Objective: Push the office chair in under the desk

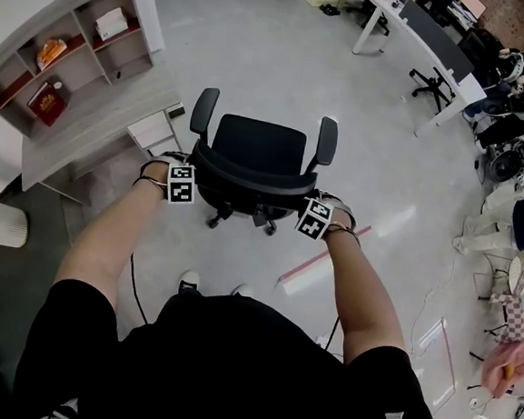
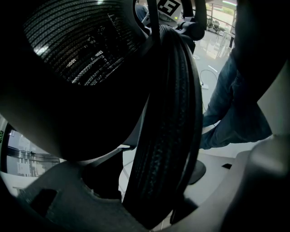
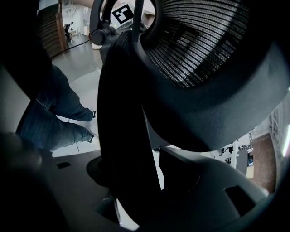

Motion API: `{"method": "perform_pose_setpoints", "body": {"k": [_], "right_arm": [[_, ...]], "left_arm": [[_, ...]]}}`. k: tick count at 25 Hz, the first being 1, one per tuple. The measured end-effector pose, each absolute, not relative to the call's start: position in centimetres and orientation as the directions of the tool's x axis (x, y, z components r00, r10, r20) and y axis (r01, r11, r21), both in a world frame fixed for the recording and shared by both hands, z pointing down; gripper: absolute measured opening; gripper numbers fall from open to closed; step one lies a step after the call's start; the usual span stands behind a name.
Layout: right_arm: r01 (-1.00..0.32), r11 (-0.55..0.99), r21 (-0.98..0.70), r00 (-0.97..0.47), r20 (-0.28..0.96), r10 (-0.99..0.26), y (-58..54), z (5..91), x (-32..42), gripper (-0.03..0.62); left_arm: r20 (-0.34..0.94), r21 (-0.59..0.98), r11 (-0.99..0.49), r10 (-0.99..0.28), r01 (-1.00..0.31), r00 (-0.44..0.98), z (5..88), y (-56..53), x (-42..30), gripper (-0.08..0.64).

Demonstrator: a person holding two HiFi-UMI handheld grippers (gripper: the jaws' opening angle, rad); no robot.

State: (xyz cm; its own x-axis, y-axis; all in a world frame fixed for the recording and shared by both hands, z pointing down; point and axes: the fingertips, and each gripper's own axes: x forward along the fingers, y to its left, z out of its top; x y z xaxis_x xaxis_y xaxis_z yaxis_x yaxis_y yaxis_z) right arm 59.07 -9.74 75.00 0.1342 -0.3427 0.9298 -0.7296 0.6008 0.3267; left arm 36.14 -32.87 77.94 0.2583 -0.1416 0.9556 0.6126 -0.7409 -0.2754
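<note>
One office chair (image 1: pixel 259 146) stands on the open floor (image 1: pixel 276 50), seat turned away from the person, and it isn't under the desk (image 1: pixel 85 143). The chair has two armrests. The left one (image 1: pixel 204 110) is near the desk's corner and the single white drawer unit (image 1: pixel 153 132) beside it. The right one (image 1: pixel 327 142) faces bare floor.

Two grippers sit on the top rim of the backrest (image 1: pixel 247 177), one near each end. In the left gripper view, the rim fills the gap of the left gripper (image 1: pixel 181 180) and touches both jaws, so that gripper is clamped on the backrest. In the right gripper view, the right gripper (image 1: pixel 318 214) has the rim between its jaws, which stand apart with a sliver of pale floor beside the rim.

The desk edge runs along the left, ahead of the chair. A shelf unit (image 1: pixel 76 42) against the desk holds three things: an orange item (image 1: pixel 51 51), a white box (image 1: pixel 111 24) and a red book (image 1: pixel 48 101). The floor is open ahead of the chair and to its right. One red tape strip (image 1: pixel 307 267) lies on the floor near the person's two shoes (image 1: pixel 188 282). More desks (image 1: pixel 414 30) and a second black chair (image 1: pixel 433 82) stand well apart at the far right.
</note>
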Motion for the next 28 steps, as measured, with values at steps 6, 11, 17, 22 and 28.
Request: {"method": "perform_pose_setpoints", "body": {"k": [6, 11, 17, 22, 28], "right_arm": [[-0.71, 0.619, 0.335, 0.137, 0.928, -0.346, -10.2, 75.0, 59.5, 0.22], [-0.707, 0.621, 0.339, 0.137, 0.927, -0.35, -9.8, 75.0, 59.6, 0.219], [-0.702, 0.621, 0.348, 0.147, 0.925, -0.351, -9.5, 74.9, 59.4, 0.215], [-0.707, 0.615, 0.35, 0.16, 0.926, -0.343, -9.3, 74.7, 58.8, 0.209], [-0.715, 0.608, 0.346, 0.159, 0.927, -0.34, -8.6, 74.9, 55.5, 0.209]], "left_arm": [[0.96, -0.268, -0.75, -0.157, 0.604, 0.231, 77.9, -33.2, 36.1, 0.321], [0.963, -0.262, -0.754, -0.164, 0.602, 0.215, 78.1, -32.8, 35.9, 0.321], [0.957, -0.278, -0.764, -0.171, 0.582, 0.233, 78.1, -32.5, 35.8, 0.321], [0.957, -0.279, -0.759, -0.172, 0.588, 0.233, 77.7, -32.7, 35.6, 0.321], [0.961, -0.267, -0.743, -0.161, 0.614, 0.223, 77.9, -32.1, 32.5, 0.311]]}}
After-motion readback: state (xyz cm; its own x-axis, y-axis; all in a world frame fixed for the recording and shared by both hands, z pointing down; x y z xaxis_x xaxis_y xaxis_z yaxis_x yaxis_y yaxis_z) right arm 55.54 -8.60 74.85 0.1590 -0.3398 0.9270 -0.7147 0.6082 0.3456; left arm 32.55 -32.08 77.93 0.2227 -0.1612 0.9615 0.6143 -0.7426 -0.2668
